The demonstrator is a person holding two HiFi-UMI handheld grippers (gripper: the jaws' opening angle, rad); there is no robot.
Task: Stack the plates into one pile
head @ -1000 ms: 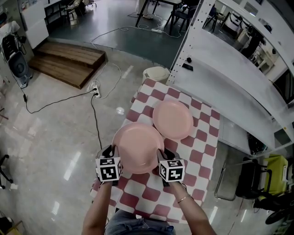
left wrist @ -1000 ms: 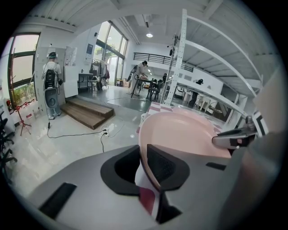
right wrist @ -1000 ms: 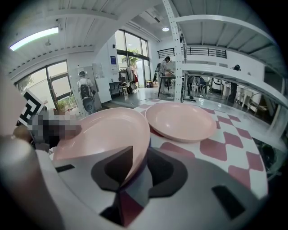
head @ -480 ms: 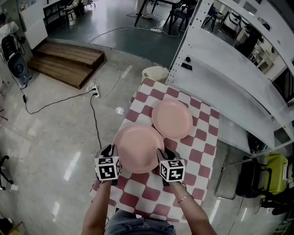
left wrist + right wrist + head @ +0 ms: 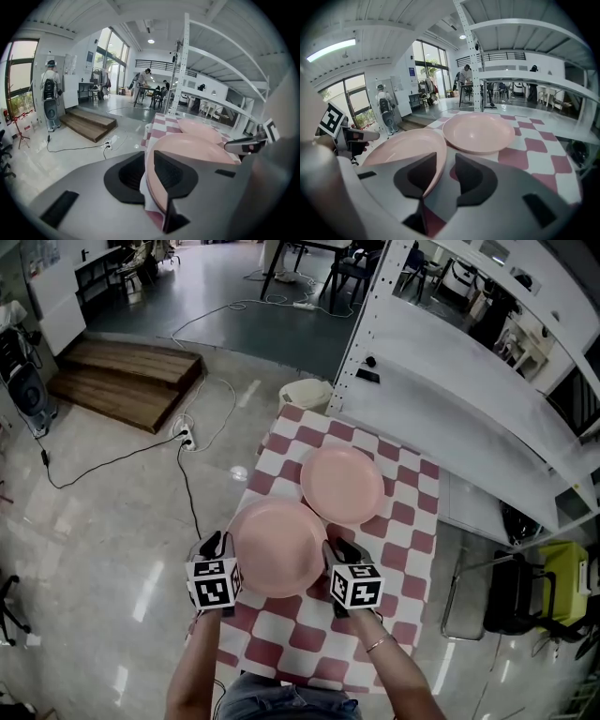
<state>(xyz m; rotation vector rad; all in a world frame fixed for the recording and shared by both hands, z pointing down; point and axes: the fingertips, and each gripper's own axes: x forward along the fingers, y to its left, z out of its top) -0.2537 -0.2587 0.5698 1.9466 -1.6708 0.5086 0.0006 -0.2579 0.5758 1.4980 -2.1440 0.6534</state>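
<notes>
Two pink plates lie on the red-and-white checked table (image 5: 405,554). The near plate (image 5: 277,547) is flanked by both grippers; the far plate (image 5: 342,484) lies just behind it, with their rims meeting. My left gripper (image 5: 218,546) has the near plate's left rim (image 5: 197,145) filling its narrow gap, pads on it. My right gripper (image 5: 334,549) straddles the right rim (image 5: 401,145), with a gap between the rim and one jaw. Both pairs of jaws have just been opening with that rim between them. The far plate (image 5: 480,131) is untouched.
The table's left edge drops to a glossy floor with cables and a power strip (image 5: 183,439). A pale bin (image 5: 305,393) stands at the far corner. A white shelf rack (image 5: 450,381) runs along the right, with wooden steps (image 5: 122,381) at far left.
Both grippers stay at the near plate's two sides. The head view has shifted a little. Neither plate has visibly changed place on the cloth.
</notes>
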